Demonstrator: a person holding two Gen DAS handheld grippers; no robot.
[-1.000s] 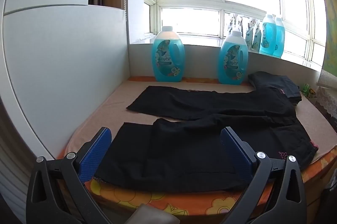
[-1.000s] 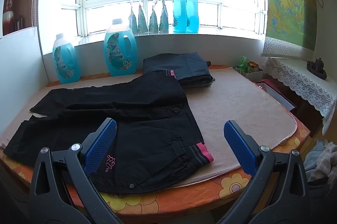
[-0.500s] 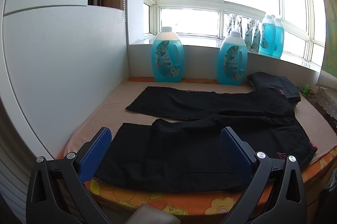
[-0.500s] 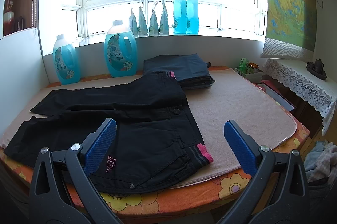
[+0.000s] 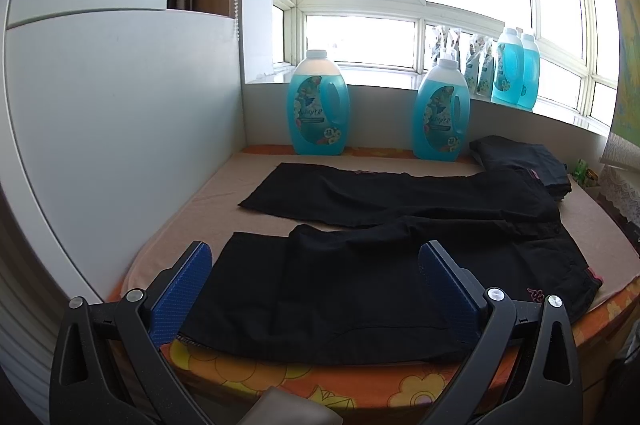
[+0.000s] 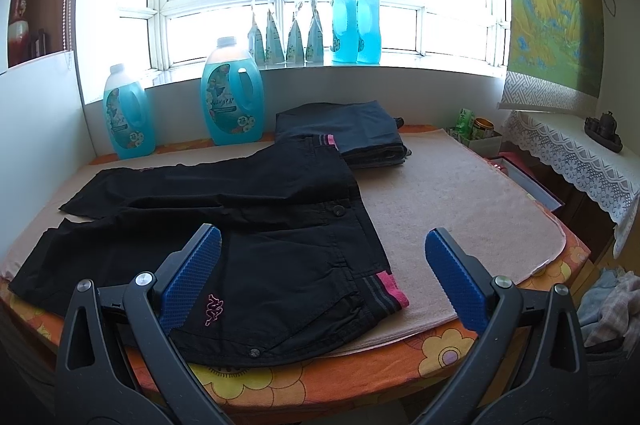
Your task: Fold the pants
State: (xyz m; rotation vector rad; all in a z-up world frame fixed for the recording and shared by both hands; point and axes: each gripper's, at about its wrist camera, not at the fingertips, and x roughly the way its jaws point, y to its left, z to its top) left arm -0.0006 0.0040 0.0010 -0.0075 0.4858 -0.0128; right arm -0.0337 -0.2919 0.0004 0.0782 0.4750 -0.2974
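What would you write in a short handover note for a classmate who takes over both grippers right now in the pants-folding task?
Left gripper: open, holding nothing, above the near leg's hem end.
Right gripper: open, holding nothing, above the waistband end.
Black pants: spread flat on the beige towel, both legs apart and pointing to the left side, the pink-trimmed waistband near the front edge.
Folded dark garment: lies at the back by the windowsill wall.
Done: pants laid out. Left: every fold; nothing is gripped yet.
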